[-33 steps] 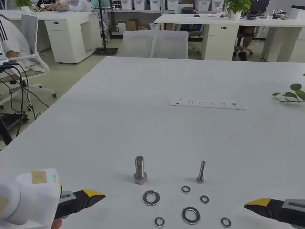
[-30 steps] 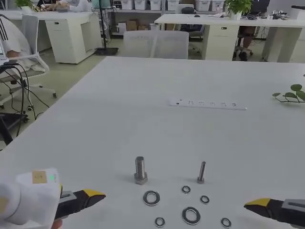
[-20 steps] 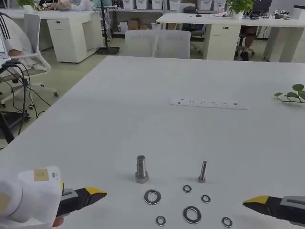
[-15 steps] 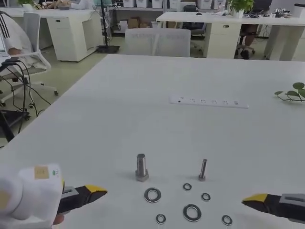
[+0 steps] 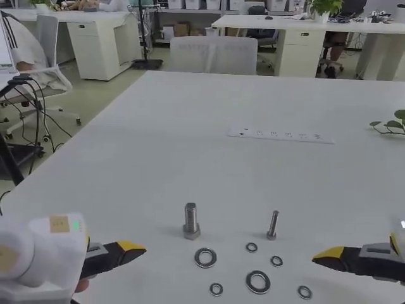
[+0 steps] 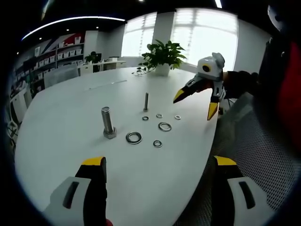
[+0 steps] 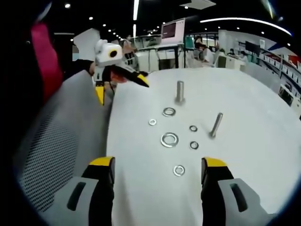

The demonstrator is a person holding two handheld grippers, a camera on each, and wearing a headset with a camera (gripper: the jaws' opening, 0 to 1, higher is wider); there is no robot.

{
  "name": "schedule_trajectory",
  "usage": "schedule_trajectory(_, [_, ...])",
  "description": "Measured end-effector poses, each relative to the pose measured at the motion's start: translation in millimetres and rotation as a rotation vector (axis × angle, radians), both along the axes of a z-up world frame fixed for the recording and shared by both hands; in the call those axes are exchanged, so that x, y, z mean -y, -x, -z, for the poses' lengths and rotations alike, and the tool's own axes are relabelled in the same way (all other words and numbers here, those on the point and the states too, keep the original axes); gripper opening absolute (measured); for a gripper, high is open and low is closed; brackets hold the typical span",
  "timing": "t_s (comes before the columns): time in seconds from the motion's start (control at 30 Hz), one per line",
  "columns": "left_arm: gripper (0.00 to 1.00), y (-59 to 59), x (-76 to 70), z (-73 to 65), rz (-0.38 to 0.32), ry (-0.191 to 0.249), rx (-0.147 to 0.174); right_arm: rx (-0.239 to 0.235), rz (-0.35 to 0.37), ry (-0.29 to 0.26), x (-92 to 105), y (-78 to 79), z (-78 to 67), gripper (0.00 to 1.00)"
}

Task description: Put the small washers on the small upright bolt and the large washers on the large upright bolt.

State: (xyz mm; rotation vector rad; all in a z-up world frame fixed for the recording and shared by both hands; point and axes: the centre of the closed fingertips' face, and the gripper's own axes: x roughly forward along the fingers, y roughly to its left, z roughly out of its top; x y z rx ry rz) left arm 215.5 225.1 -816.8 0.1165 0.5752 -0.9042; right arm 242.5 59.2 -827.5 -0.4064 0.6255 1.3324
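A large bolt [image 5: 192,221] and a small bolt [image 5: 273,225] stand upright near the front of the white table [image 5: 190,139]. Before them lie two large washers [image 5: 205,258] [image 5: 257,281] and several small washers [image 5: 276,261]. My left gripper [image 5: 126,251] hovers at the table's front left, open and holding nothing. My right gripper [image 5: 329,256] hovers at the front right, open too. In the left gripper view the open gripper [image 6: 159,162] faces the large bolt [image 6: 108,123] and the right gripper [image 6: 194,105]. In the right gripper view the open gripper [image 7: 157,162] faces a small washer [image 7: 178,170].
A white power strip [image 5: 280,134] lies mid-table, well behind the bolts. A plant [image 5: 391,125] pokes in at the right edge. A chair [image 5: 213,55] stands at the far side. A mesh seat [image 7: 56,141] sits just off the table's near edge.
The head camera has shifted a little. My right gripper has edged leftward toward the washers. Bolts and washers have not moved, and both grippers stay open.
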Motion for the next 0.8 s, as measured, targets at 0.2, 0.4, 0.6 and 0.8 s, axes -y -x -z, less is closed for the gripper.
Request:
schedule_trajectory(0.2, [0.92, -0.1, 0.1, -1.5, 0.001, -0.005, 0.005, 0.010, -0.046, 0.019, -8.3, -0.4, -1.2, 0.75])
schedule_trajectory(0.4, [0.92, -0.7, 0.0, -3.4, 0.000, -0.008, 0.011, 0.016, -0.085, 0.035, -15.6, -0.9, -1.3, 0.74])
schedule_trajectory(0.6, [0.92, -1.0, 0.2, -5.6, -0.002, -0.011, 0.015, 0.020, -0.120, 0.055, -21.4, -0.7, -0.6, 0.74])
schedule_trajectory(0.8, [0.92, -1.5, 0.3, -6.5, -0.004, -0.012, 0.018, 0.026, -0.152, 0.073, -26.7, -1.8, -0.5, 0.73])
